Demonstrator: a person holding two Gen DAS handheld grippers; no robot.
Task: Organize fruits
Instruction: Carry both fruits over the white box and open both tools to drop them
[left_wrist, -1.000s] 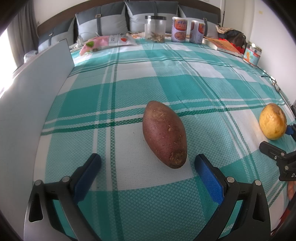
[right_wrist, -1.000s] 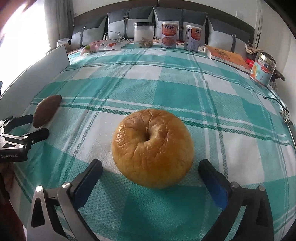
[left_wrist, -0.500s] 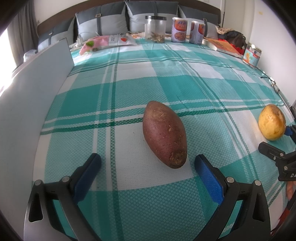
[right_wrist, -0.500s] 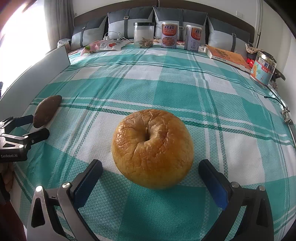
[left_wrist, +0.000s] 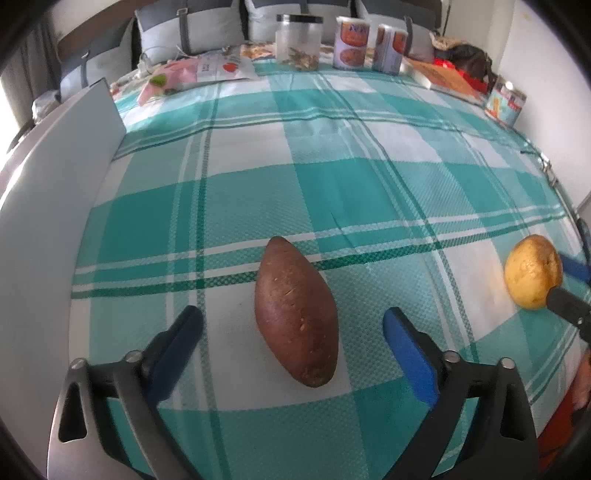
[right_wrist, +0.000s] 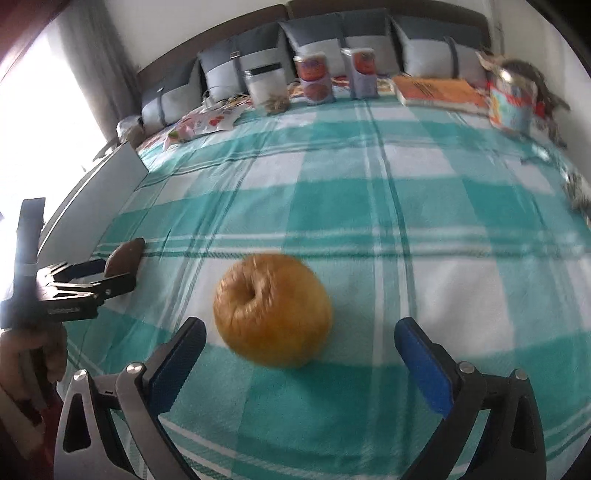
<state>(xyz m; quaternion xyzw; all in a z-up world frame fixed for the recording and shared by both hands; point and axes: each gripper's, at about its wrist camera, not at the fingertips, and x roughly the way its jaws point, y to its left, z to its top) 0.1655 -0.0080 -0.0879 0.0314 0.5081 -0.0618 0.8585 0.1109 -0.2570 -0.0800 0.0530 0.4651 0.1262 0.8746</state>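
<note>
Left hand-held gripper (left_wrist: 291, 338) has just been closing: its jaws are narrower than a second ago but the blue pads are apart and clear of the sweet potato (left_wrist: 295, 312), which lies between them on the checked bedspread (left_wrist: 332, 158), long axis pointing away from the camera. No contact either side yet. Compared with a second ago the potato sits further in between the fingers, so the approach is done and the squeeze is starting.

Right hand-held gripper (right_wrist: 299, 339) is apart, with the wrinkled yellow apple (right_wrist: 273, 308) resting on the bed just ahead of the pads, nearer the left one. This view is now blurred and tilted where it was sharp before, so that hand has likely just shifted; the apple probably has not been touched, though the blur makes that hard to confirm.

Both fruits are on the bed, well apart from each other. Jar (left_wrist: 298, 40), cans (left_wrist: 351, 42) and book (left_wrist: 447, 79) line the far edge by the pillows.

Judgement: sorting is barely begun, neither item lifted. Next call is finishing the left clamp across the potato's middle.
</note>
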